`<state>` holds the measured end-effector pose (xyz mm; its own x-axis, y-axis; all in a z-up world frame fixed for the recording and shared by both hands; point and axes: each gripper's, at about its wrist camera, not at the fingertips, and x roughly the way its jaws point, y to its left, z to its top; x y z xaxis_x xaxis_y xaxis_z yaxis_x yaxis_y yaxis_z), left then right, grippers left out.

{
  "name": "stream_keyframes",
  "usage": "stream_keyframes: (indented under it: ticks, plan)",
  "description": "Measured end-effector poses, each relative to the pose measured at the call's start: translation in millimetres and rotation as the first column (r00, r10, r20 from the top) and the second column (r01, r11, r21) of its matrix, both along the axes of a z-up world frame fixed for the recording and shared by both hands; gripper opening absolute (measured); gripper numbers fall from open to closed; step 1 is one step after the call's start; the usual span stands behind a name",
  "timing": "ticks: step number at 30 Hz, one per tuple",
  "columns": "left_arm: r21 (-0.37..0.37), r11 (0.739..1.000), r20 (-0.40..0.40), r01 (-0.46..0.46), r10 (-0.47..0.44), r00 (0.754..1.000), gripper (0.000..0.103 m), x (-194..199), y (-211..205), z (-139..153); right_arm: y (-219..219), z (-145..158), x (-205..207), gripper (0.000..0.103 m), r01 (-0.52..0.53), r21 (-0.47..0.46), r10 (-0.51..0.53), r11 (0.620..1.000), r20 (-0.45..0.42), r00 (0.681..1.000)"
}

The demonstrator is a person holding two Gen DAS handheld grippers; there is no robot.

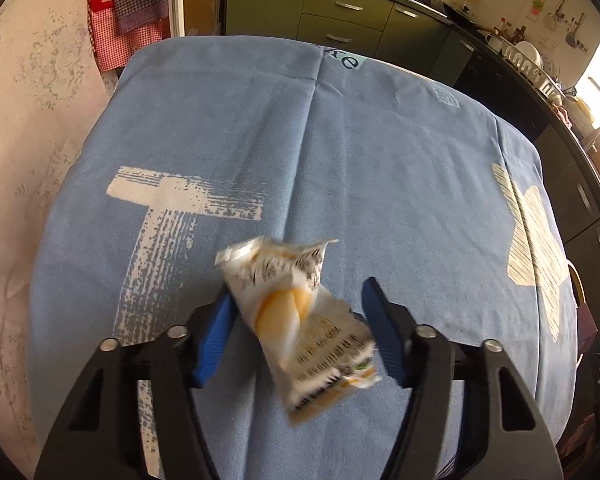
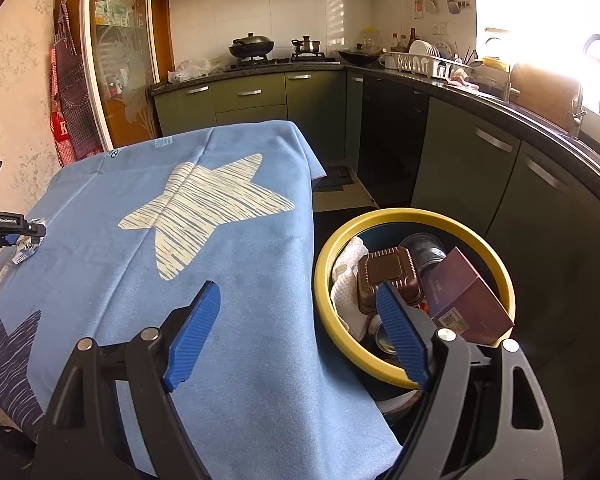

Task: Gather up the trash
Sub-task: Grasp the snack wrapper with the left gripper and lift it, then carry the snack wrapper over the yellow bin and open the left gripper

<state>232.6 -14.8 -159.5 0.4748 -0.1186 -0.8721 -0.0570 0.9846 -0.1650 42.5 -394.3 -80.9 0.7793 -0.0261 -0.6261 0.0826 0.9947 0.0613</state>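
Note:
A crumpled white and yellow snack wrapper [image 1: 284, 304] lies slantwise on the blue tablecloth [image 1: 340, 160]. My left gripper [image 1: 298, 288] points steeply down over it, and both blue pads touch the wrapper's sides, so it is shut on it. In the right wrist view the same wrapper [image 2: 26, 246] shows at the far left under that gripper. My right gripper [image 2: 298, 290] is open with nothing between its fingers, over the table's right edge beside the yellow-rimmed trash bin [image 2: 416, 216].
The bin holds a brown plastic box [image 2: 392, 276], a maroon carton [image 2: 468, 292], white paper [image 2: 348, 280] and a can. Green kitchen cabinets [image 2: 460, 168] and a dark counter run behind and to the right. A wall [image 1: 28, 120] stands left of the table.

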Motion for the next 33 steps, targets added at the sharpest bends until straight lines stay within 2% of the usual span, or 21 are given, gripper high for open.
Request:
stream_keyframes:
  ticks: [4,14,17,19,23,25,29,32,33]
  plan:
    - [-0.003,0.999,0.0,0.043,-0.043,0.999,0.042,-4,-7,1,0,1,-2,0.076,0.002,0.008,-0.002,1.0,0.003,1.0]
    - [0.021,0.983,0.047,0.184,-0.184,0.982,0.042,-17,-47,19,-4,11,-11,0.076,0.025,0.005,-0.025,1.0,0.031,0.999]
    - [0.019,0.968,0.061,0.251,-0.251,0.966,0.042,-18,-71,30,-10,16,-17,0.076,0.049,-0.003,-0.049,0.999,0.042,0.998]
    - [0.011,0.95,0.067,0.313,-0.313,0.947,0.042,-16,-95,38,-17,18,-23,0.076,0.071,-0.006,-0.07,0.997,0.047,0.996]
    - [0.023,0.892,0.088,0.451,-0.451,0.888,0.042,-11,-158,55,-41,21,-42,0.077,0.143,-0.002,-0.143,0.99,0.06,0.988]
    - [0.018,0.848,0.09,0.53,-0.529,0.844,0.042,-9,-198,61,-55,21,-53,0.077,0.185,0.001,-0.184,0.983,0.06,0.981]
    - [-0.013,0.742,0.073,0.67,-0.668,0.741,0.042,-4,-288,64,-88,16,-76,0.077,0.274,0.013,-0.274,0.962,0.045,0.961]
    - [-0.029,0.683,0.058,0.73,-0.728,0.683,0.042,-2,-343,63,-109,12,-89,0.077,0.328,0.03,-0.328,0.944,0.032,0.944]
    - [-0.042,0.651,0.049,0.758,-0.756,0.652,0.042,-1,-368,61,-115,10,-93,0.077,0.342,0.037,-0.343,0.939,0.027,0.939]
